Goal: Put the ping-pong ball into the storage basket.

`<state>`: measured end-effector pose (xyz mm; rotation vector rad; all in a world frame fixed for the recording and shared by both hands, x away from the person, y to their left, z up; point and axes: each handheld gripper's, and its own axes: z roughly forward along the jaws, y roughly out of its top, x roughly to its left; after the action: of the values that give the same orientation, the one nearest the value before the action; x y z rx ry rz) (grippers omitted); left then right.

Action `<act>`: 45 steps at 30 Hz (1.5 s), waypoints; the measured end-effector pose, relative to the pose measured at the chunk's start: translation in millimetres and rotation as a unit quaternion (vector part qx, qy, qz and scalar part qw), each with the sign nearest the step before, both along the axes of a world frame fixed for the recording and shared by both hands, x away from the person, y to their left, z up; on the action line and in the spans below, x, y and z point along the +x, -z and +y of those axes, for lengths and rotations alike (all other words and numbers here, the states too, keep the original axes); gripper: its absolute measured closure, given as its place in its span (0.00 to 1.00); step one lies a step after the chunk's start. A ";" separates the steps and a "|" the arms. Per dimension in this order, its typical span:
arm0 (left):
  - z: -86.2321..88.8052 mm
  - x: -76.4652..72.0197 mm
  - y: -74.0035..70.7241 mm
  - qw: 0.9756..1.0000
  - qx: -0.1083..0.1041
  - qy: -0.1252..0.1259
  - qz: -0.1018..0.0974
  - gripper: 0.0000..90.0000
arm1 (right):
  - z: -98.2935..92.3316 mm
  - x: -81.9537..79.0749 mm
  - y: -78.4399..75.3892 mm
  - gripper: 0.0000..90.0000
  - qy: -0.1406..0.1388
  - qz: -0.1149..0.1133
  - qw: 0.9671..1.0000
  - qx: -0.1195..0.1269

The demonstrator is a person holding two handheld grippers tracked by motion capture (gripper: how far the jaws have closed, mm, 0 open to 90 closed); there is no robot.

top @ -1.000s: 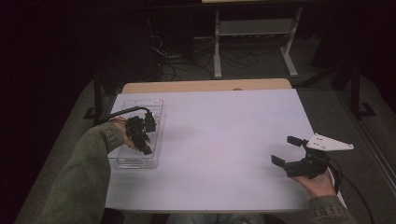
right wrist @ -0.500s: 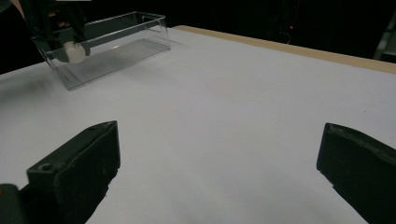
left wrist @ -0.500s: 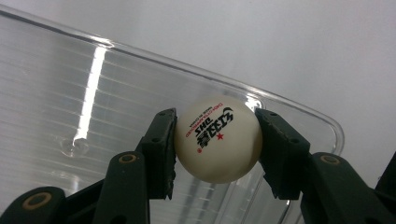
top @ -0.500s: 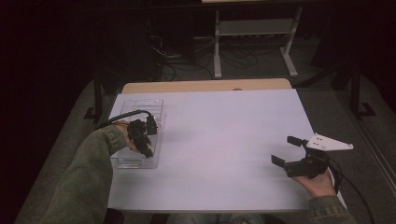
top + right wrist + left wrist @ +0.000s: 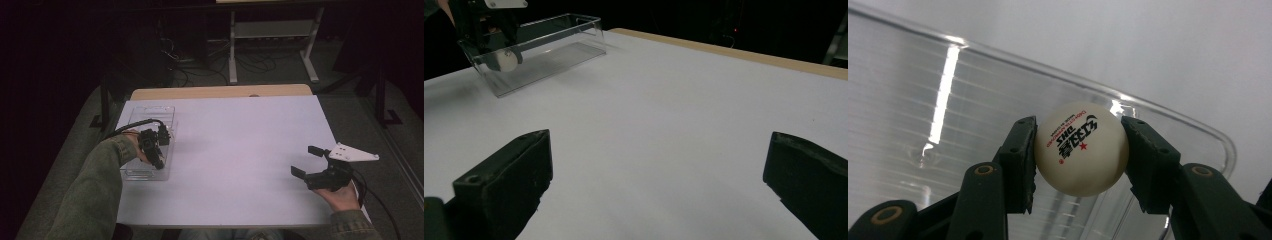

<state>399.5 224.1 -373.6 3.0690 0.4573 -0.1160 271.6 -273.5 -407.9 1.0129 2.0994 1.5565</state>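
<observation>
The left claw (image 5: 1079,150) is closed on a white table tennis ball (image 5: 1080,148); in the left gripper view both jaws press against the sides of the ball, which carries black and red print with a small star. Behind the ball are the ribbed floor and the curved rim of the clear plastic container (image 5: 1168,107), so the ball is held inside the container, near one of its corners. Whether it touches the floor there cannot be told.

Compared with the picture from a second ago, the left hand has shifted a little in the high view: the left claw (image 5: 156,159) now sits slightly nearer to the person's end of the clear plastic container (image 5: 150,110), and its cable makes a higher arc. The movement is small, and the claw has stayed within the walls during it. This probably means that the ball was just caught, or is about to be set down; the pictures alone do not decide which.

The right claw (image 5: 308,161) has not moved. It rests on the right part of the white worktop (image 5: 240,145) with its jaws wide apart and nothing between them. In the right gripper view, the white table tennis ball (image 5: 505,59) appears through the wall of the clear plastic container (image 5: 555,50), far across the worktop.
</observation>
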 end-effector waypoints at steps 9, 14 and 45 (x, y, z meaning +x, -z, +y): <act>6.4 4.7 -3.5 0.999 0.007 -0.035 -0.025 0.32 | 1.4 0.0 0.4 0.00 -0.004 0.003 1.000 -0.002; 9.5 6.5 -8.2 0.998 -0.001 -0.055 -0.041 0.23 | 1.1 -0.5 0.0 0.00 -0.003 0.002 1.000 -0.001; 39.3 -10.2 -39.0 0.981 -0.107 -0.105 -0.122 0.00 | 0.2 -1.4 -0.5 0.00 -0.001 0.001 1.000 -0.001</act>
<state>389.3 263.4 -334.6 2.7560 0.6970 0.2017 270.1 -273.3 -407.4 1.0126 2.1040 1.5559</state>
